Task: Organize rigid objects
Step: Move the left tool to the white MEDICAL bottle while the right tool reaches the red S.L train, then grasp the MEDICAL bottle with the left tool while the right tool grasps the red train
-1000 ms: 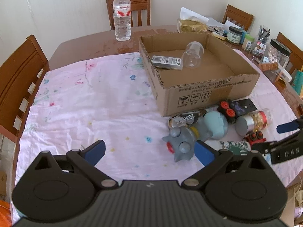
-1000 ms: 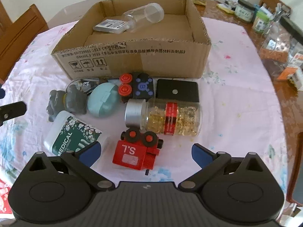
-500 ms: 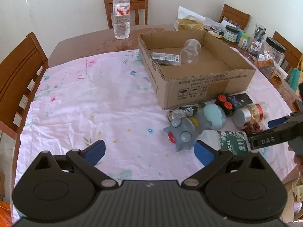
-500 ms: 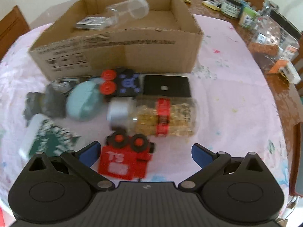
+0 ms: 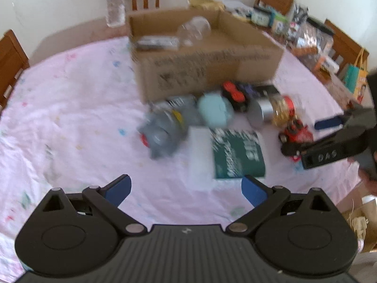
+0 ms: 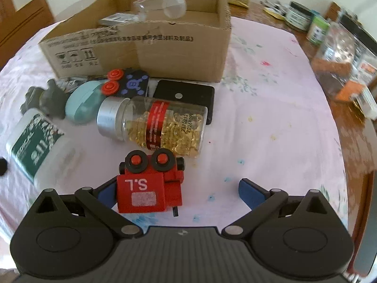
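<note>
Two black plastic grippers: left gripper (image 5: 186, 187), right gripper (image 6: 175, 192). Blue pads (image 6: 248, 192) on the fingertips, silver rivets at the pivots, ribbed housing, round side discs, "DAS" lettering on one finger.

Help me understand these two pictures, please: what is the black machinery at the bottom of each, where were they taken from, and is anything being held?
There is no robot here: a person holds a two-finger gripper in each hand, and each carries a fisheye camera looking forward along its fingers. The black shape low in each picture is that gripper's own body.

The left wrist view shows the left gripper, open and empty, above a pink flowered tablecloth. At its right edge is the right gripper.

The right wrist view shows the right gripper, open around a red toy block marked S.L but not yet closed on it. Behind it lie a bottle of golden capsules, a green and white bottle, a pale blue case and a cardboard box.
</note>
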The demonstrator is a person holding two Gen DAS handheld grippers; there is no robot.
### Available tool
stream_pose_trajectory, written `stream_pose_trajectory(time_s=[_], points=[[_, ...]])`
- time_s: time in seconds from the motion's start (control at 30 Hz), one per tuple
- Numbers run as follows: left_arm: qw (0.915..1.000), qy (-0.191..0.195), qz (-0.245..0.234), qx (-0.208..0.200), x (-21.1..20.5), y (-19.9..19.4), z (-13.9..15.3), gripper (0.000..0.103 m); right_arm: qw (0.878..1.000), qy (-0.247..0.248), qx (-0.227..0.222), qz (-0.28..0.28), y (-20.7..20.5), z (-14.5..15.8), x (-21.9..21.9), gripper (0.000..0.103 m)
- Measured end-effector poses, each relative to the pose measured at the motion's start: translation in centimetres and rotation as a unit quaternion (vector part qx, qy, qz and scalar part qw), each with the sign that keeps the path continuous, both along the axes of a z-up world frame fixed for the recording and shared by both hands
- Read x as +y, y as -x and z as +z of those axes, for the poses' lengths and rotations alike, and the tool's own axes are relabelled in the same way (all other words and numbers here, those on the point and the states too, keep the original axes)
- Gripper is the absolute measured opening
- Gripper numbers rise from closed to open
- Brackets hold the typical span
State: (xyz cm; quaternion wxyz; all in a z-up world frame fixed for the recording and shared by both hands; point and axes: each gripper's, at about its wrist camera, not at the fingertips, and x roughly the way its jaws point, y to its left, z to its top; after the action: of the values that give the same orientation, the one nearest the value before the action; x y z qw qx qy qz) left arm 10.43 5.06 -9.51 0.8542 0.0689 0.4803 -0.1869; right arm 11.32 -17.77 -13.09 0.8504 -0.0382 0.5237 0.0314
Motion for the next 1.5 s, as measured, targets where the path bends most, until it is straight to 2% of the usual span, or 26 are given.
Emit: stream_pose_trajectory(time_s=[0.27,0.33,0.77,1.0,1.13,1.5], points=[[0.9997,-0.021,-0.001,0.012,-2.9,0.5,-2.7,0.1,0.999,-0.002,-0.007,0.05,0.3,0.2,-0.3,0.103],[0.9994,-0.034,0.005,-0.003,-3.4,0.7,-3.0,0.103,0.998,-0.003,-0.01,0.06,0.3,0.2,-0.4,0.103],[0.9974,-0.035,0.064,0.005,-4.6,0.1,-3.1,0.103,0.995,-0.009,-0.044,0.086,1.3,0.0,-0.9,0.103],[0.9976,-0.038,0.058,-0.002,-6.5,0.0,-3.2,0.103,0.995,-0.013,-0.058,0.086,1.7,0.0,-1.4,0.103],[0.9967,-0.034,0.074,0.004,-6.4,-0.6,-3.3,0.103,0.994,-0.012,-0.06,0.092,1.6,0.0,-1.7,0.103],[0.9966,-0.044,0.069,0.013,-3.9,0.6,-3.2,0.103,0.993,-0.013,-0.058,0.1,1.7,0.1,-1.8,0.103]])
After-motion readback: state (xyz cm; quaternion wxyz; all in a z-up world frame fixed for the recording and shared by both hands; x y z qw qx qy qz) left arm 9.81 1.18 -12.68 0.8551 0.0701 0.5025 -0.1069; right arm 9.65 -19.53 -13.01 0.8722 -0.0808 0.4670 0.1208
